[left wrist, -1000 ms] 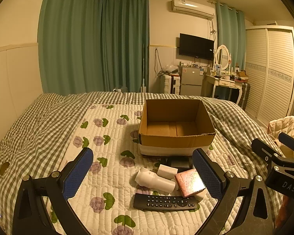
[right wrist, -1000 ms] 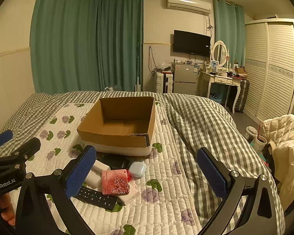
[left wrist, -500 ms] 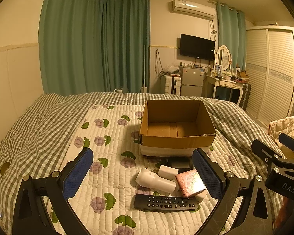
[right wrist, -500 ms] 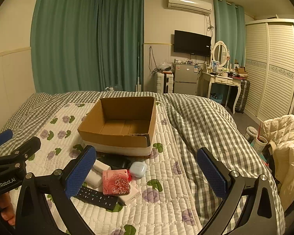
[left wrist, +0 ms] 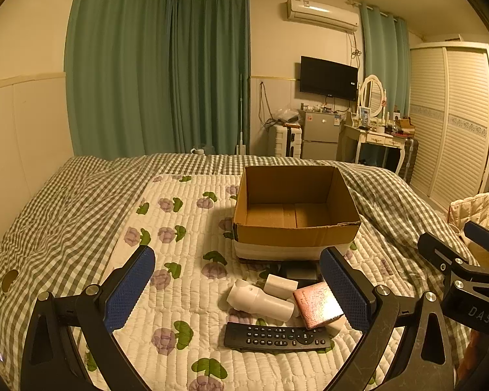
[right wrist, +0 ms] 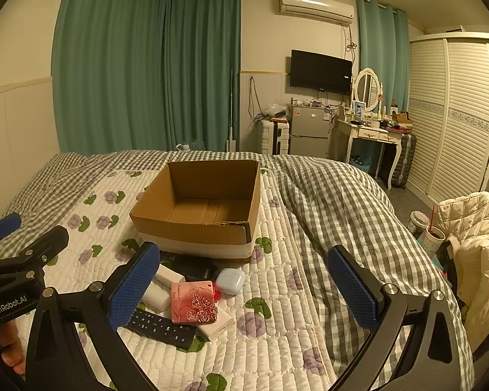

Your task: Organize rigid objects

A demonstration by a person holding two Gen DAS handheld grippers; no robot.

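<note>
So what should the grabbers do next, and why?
Probably lower the left gripper onto the remote: both grippers' jaws are open and empty, the box holds nothing, and the remote lies nearest, clear of the pile.

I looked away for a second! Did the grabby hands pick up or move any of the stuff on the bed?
No. Both grippers, left and right, are still wide open, holding nothing. The remote, pink case, white bottle and blue earbud case lie where they were, and the cardboard box is still empty. Only the view shifted slightly.
</note>
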